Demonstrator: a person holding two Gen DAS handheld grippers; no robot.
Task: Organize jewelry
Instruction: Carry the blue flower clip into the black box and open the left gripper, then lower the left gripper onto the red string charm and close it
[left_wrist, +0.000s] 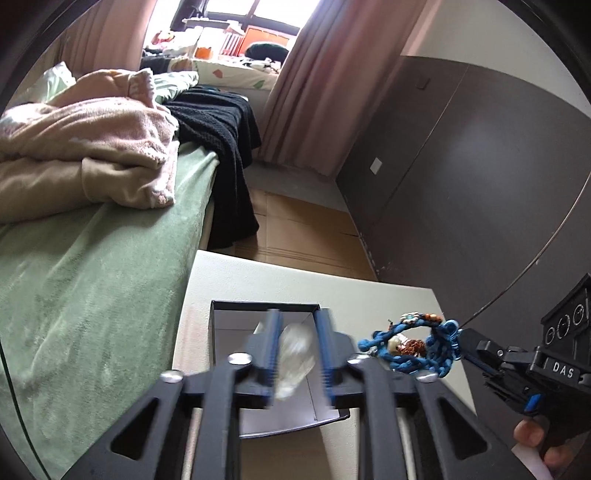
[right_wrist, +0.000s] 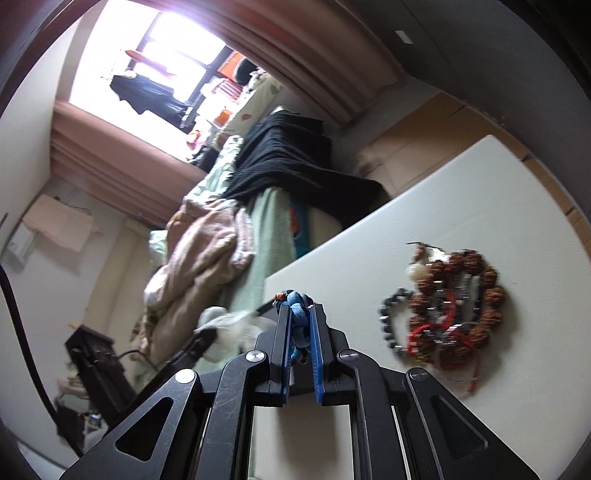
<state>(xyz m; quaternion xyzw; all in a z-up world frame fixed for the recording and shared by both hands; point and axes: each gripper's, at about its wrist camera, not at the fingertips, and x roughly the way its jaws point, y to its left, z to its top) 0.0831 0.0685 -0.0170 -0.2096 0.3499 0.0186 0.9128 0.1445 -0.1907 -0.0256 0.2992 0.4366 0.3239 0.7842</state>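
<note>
**A:** Your right claw (right_wrist: 299, 334) is clamped on the blue knotted cord bracelet with small beads (left_wrist: 410, 345). It hangs clear of the white tabletop (left_wrist: 369, 295), just to the right of your left claw (left_wrist: 297, 360) and not yet over the shallow black-rimmed open box (left_wrist: 229, 325).

**B:** And the left one?

**A:** Its fingers stand apart, with a pale, translucent blurred item (left_wrist: 295, 354) between them. You can't tell from here what that item is, or whether it touches the pads; it looks loose. The box lies directly beyond and under that claw.

**B:** So which step am I on?

**A:** I'd judge you're carrying pieces to the box, and a good deal is left. To the right of your right claw, on the tabletop, a heap waits: a brown rough-seed bead bracelet (right_wrist: 476, 291), a red cord (right_wrist: 436, 325) tangled through it, and a dark grey bead string (right_wrist: 391, 314) touching its left side.

**B:** Next move?

**A:** Probably swing the right claw leftward over the box, lower it until the bracelet rests inside, then part the fingers. Mind the left claw, which sits in that path, and the cord could snag on the pads.
</note>
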